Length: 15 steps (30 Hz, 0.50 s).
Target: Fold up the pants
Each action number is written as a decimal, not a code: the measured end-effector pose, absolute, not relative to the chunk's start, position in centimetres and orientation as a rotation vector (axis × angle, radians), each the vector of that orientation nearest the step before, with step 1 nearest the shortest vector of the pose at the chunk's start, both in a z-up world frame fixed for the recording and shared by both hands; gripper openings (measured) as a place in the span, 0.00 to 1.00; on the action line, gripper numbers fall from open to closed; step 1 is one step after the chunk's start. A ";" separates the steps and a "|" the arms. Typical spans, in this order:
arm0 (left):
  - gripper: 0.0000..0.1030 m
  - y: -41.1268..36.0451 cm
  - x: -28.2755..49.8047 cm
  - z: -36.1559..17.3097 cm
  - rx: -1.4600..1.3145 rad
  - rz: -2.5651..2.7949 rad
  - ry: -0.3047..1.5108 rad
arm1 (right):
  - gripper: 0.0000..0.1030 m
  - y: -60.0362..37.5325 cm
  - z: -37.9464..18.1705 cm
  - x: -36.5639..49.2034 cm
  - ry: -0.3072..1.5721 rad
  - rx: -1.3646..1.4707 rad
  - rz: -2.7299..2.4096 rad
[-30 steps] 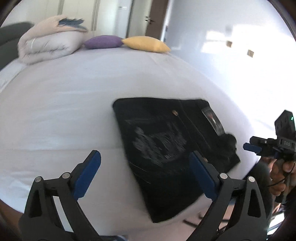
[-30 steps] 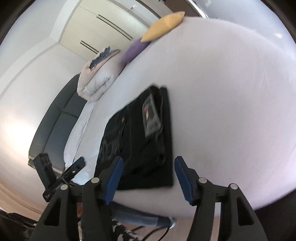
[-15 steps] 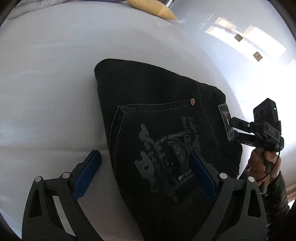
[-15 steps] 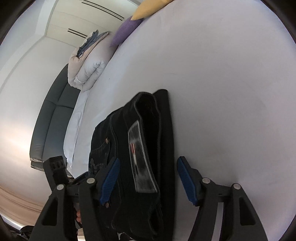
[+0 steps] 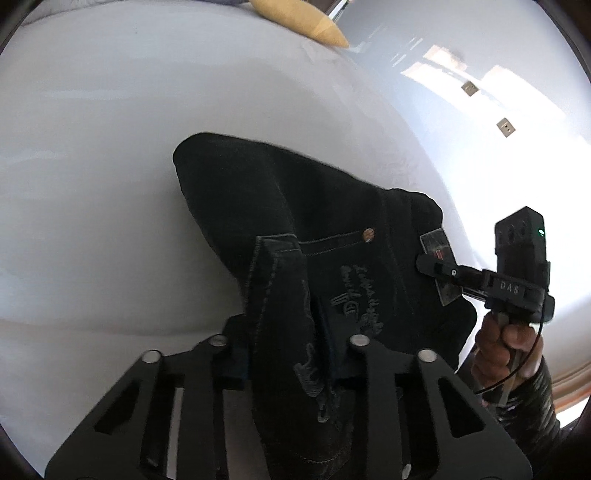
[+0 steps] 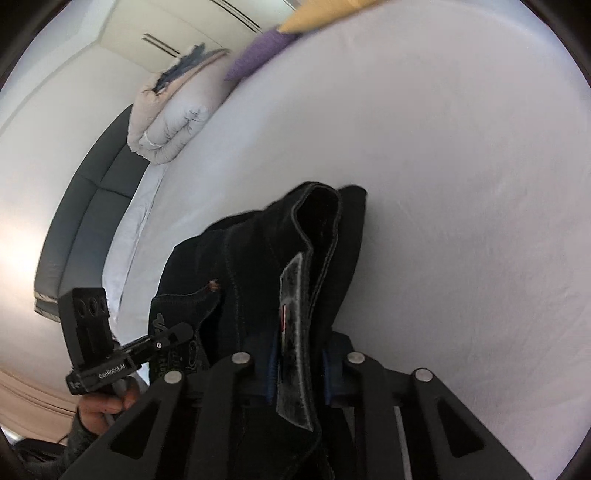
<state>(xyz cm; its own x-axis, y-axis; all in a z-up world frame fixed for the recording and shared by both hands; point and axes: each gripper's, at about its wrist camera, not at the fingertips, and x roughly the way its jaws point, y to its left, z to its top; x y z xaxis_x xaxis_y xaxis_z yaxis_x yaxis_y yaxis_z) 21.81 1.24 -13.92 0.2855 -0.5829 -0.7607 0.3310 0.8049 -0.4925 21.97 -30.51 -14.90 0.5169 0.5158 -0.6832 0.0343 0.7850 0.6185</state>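
Observation:
Folded black jeans [image 5: 295, 206] lie on the white bed [image 5: 110, 184]; they also show in the right wrist view [image 6: 258, 243]. My left gripper [image 5: 288, 347] is shut on the near edge of the jeans at the embroidered back pocket, bunching the cloth up between its jaws. My right gripper [image 6: 297, 354] is shut on the waistband by the leather patch [image 6: 293, 325]. The right gripper shows from the side in the left wrist view [image 5: 436, 267], on the patch. The left gripper shows in the right wrist view [image 6: 173, 334], on the pocket.
A yellow pillow [image 5: 299, 22] and a purple pillow [image 6: 262, 48] lie at the head of the bed. A folded duvet [image 6: 170, 118] sits beside them. A dark sofa [image 6: 81, 206] stands past the bed's left side. A white wall [image 5: 498, 92] is on the right.
Both grippers moved down onto the near edge of the jeans and closed on it; they were open above the bed before. The gripped cloth now bunches upward.

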 end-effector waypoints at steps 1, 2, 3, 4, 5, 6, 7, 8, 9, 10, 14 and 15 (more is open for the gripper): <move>0.20 1.1 21.8 -13.3 -0.250 -0.622 1.113 | 0.18 -30.4 -14.2 21.7 0.981 0.615 0.314; 0.19 0.9 21.7 -12.5 -0.237 -0.627 1.097 | 0.17 -30.3 -13.4 21.5 0.964 0.608 0.319; 0.19 0.7 21.7 -11.6 -0.221 -0.633 1.075 | 0.17 -30.3 -12.6 21.4 0.947 0.599 0.327; 0.19 0.5 21.9 -10.7 -0.209 -0.639 1.052 | 0.17 -30.4 -12.0 21.4 0.933 0.594 0.332; 0.19 0.3 22.2 -10.0 -0.201 -0.641 1.037 | 0.17 -30.7 -11.4 21.6 0.919 0.595 0.337; 0.19 0.0 22.8 -9.2 -0.191 -0.645 1.019 | 0.17 -31.1 -10.7 21.9 0.906 0.600 0.343; 0.19 -0.3 23.5 -8.6 -0.176 -0.648 1.004 | 0.17 -31.7 -9.8 22.5 0.891 0.600 0.349; 0.19 -0.6 24.4 -8.2 -0.159 -0.650 0.994 | 0.17 -32.1 -9.3 23.0 0.882 0.597 0.349; 0.19 -1.2 25.5 -7.8 -0.137 -0.651 0.986 | 0.17 -32.6 -8.8 23.6 0.875 0.591 0.346; 0.19 -1.7 26.8 -7.6 -0.117 -0.649 0.980 | 0.17 -33.1 -8.3 24.7 0.872 0.582 0.344; 0.19 -3.7 31.7 -7.3 -0.096 -0.635 0.970 | 0.17 -35.0 -7.8 28.2 0.877 0.581 0.326; 0.19 -4.1 32.9 -7.4 -0.090 -0.632 0.968 | 0.17 -35.5 -7.9 29.0 0.878 0.586 0.320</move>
